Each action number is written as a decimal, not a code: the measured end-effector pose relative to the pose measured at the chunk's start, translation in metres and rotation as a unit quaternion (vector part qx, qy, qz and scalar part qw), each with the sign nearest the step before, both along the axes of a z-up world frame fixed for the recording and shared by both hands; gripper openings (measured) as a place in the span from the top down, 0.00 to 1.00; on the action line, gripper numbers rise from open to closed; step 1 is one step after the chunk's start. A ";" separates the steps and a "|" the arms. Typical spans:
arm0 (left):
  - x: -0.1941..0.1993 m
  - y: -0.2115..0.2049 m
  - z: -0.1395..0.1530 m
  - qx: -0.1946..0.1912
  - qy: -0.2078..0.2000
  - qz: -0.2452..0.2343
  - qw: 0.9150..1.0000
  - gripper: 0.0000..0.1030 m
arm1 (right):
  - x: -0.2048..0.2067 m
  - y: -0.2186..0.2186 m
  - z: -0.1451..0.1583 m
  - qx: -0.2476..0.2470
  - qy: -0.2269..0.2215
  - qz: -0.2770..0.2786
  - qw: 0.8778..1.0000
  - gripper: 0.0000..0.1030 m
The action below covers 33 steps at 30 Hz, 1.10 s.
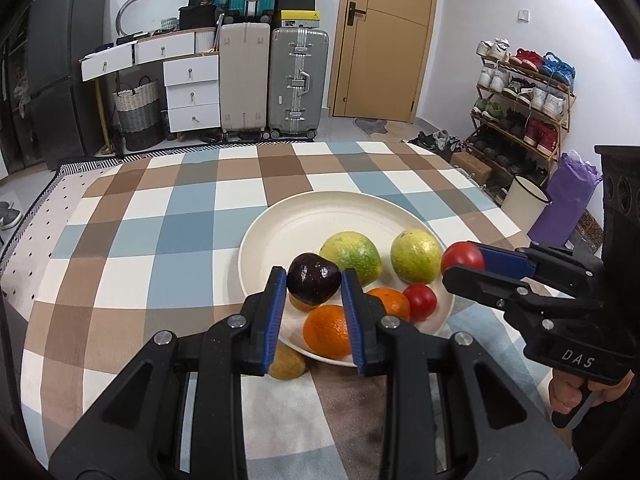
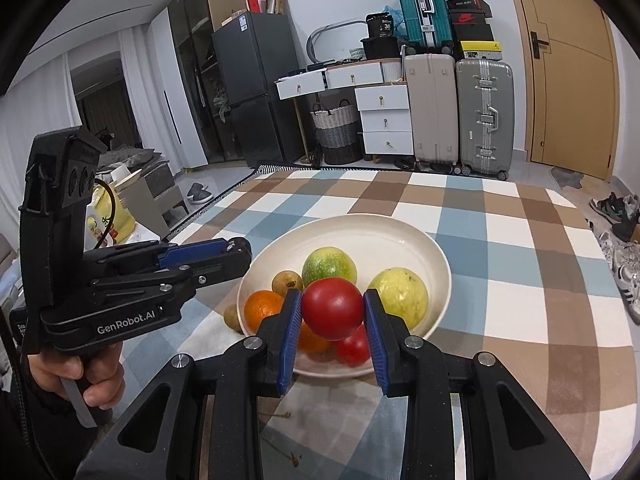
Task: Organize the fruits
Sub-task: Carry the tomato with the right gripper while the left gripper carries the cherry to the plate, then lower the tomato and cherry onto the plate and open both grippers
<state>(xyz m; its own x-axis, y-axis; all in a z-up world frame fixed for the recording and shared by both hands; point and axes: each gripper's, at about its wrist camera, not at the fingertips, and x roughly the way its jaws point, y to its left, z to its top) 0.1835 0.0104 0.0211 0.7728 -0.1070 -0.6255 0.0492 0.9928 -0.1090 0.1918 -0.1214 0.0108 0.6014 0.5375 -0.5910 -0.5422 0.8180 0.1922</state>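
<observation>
A cream plate (image 1: 320,216) (image 2: 380,232) sits on the checked tablecloth. My left gripper (image 1: 314,284) is shut on a dark purple fruit (image 1: 314,282), held just above the plate's near-left edge. My right gripper (image 2: 332,312) is shut on a red tomato (image 2: 332,308) (image 1: 462,258), held above the plate's near side. On the plate lie two yellow-green fruits (image 1: 352,256) (image 1: 414,256), two oranges (image 1: 328,330) (image 1: 390,302), another red tomato (image 1: 420,300) and a small brown fruit (image 2: 287,282). A small brown fruit (image 1: 286,364) (image 2: 232,316) lies on the cloth beside the plate.
The table (image 1: 160,240) has a checked blue, brown and white cloth. Suitcases (image 1: 298,84), white drawers (image 1: 192,92) and a shoe rack (image 1: 524,96) stand beyond it. A white bin (image 1: 524,200) stands to the right of the table.
</observation>
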 end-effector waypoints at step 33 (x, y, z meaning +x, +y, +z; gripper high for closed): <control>0.024 0.008 -0.034 0.019 0.026 0.024 0.999 0.75 | 0.035 0.015 -0.028 -0.005 0.011 -0.004 1.000 0.61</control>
<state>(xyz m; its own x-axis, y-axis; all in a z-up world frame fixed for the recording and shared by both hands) 0.2076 0.0187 -0.0127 0.7430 -0.0464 -0.6677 -0.0028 0.9974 -0.0725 0.2270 -0.1065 -0.0176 0.5924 0.5264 -0.6099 -0.5310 0.8244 0.1959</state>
